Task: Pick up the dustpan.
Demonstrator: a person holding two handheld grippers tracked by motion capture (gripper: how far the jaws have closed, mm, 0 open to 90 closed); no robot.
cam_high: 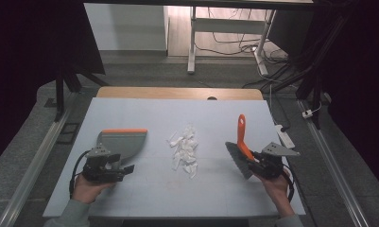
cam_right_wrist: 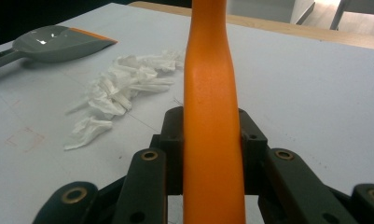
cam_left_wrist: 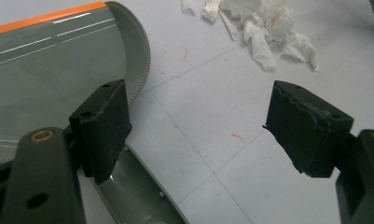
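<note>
A grey dustpan (cam_high: 123, 141) with an orange lip lies at the left of the white tabletop. My left gripper (cam_high: 124, 169) is just in front of it, jaws open. In the left gripper view the dustpan (cam_left_wrist: 49, 70) and its handle (cam_left_wrist: 133, 191) run under the left jaw, and bare table lies across the gap of the left gripper (cam_left_wrist: 198, 116). A heap of white paper scraps (cam_high: 185, 151) (cam_left_wrist: 264, 28) (cam_right_wrist: 114, 98) lies mid-table. My right gripper (cam_high: 254, 163) (cam_right_wrist: 211, 126) is shut on the orange handle (cam_right_wrist: 211, 93) of a hand brush (cam_high: 239, 156), whose dark bristles point toward the scraps.
The white tabletop (cam_high: 144, 109) ends in a wooden strip (cam_high: 177, 92) at the far side. A white power strip (cam_high: 285, 135) lies by the right edge. Desk legs and cables stand on the floor beyond the table.
</note>
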